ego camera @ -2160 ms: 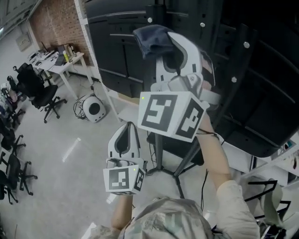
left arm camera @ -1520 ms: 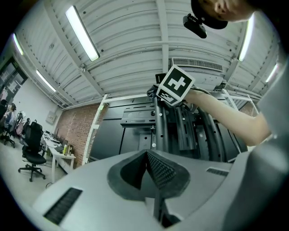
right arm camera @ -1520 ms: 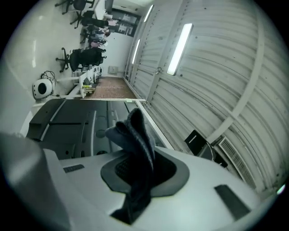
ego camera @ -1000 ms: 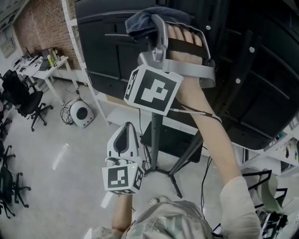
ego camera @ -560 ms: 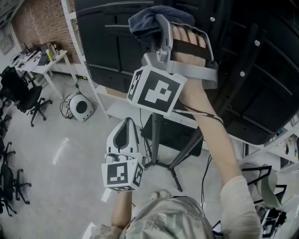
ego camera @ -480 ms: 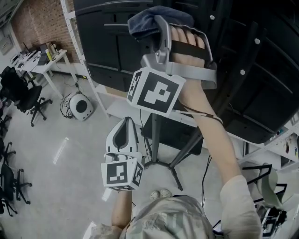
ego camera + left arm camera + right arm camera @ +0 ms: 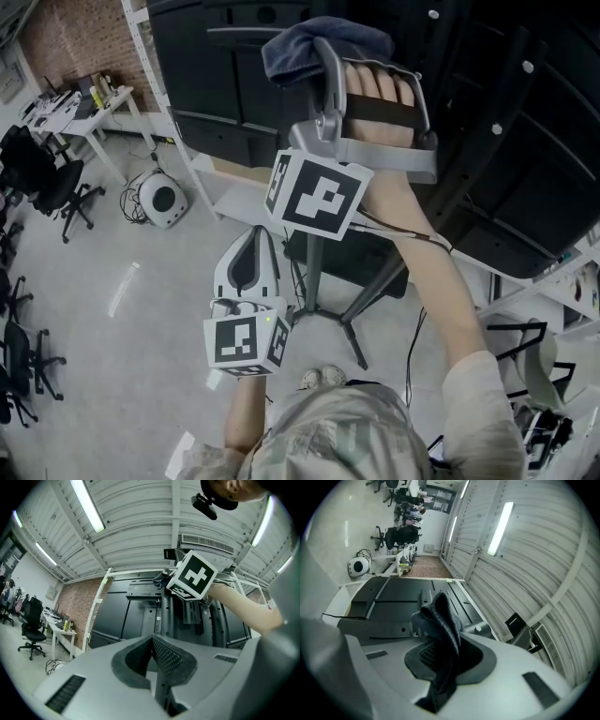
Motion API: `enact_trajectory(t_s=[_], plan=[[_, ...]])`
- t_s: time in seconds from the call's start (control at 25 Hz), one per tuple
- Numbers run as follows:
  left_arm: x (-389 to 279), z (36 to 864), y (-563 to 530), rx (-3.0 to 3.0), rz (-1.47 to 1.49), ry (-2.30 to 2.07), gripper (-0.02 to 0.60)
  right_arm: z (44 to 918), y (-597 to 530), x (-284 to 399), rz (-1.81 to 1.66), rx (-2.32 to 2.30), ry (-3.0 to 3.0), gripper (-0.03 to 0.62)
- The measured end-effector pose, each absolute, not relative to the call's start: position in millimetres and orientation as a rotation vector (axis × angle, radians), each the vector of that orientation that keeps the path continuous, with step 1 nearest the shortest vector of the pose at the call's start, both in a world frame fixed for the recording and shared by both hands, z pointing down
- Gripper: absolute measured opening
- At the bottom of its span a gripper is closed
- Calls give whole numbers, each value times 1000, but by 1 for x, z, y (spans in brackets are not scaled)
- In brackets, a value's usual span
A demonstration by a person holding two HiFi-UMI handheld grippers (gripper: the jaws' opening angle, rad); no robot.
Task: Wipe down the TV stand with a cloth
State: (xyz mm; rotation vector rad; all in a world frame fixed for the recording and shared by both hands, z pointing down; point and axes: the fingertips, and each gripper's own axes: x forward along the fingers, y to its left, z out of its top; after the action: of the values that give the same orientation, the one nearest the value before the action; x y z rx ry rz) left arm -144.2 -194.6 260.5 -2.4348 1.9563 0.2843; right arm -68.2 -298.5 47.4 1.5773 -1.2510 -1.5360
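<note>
Pale glossy floor [image 7: 103, 319] on the left; black office chairs [image 7: 42, 178] and a white desk [image 7: 94, 111] line the far brick wall [image 7: 61, 37].

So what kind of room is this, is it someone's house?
Probably not a house: it looks like an office or workshop. There are black office chairs beside a cluttered white desk, a brick wall, and long strip lights on a ribbed metal ceiling.
</note>
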Motion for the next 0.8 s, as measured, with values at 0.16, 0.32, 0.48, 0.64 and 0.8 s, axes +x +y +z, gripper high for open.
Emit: enact_trajectory(t_s=[0.16,0.32,0.48,0.64,0.8], plan=[[-148,265,-194,-2436,291,1966,15,59,-295,-67,-1489,1558,-1317,57],[-146,268,-195,-2444,288,1972,15,72,-296,-70,-1515,1533,-1283,57],[-144,272,-197,-2456,282,1978,15,74,-296,-69,-1511,1539,-1286,57],[-147,277,-198,-2460,279,1992,15,80,-294,-68,-1512,1533,-1277,57],[-148,278,-199,-2459,282,1995,15,98,-296,-71,-1490,1497,-1304,57]])
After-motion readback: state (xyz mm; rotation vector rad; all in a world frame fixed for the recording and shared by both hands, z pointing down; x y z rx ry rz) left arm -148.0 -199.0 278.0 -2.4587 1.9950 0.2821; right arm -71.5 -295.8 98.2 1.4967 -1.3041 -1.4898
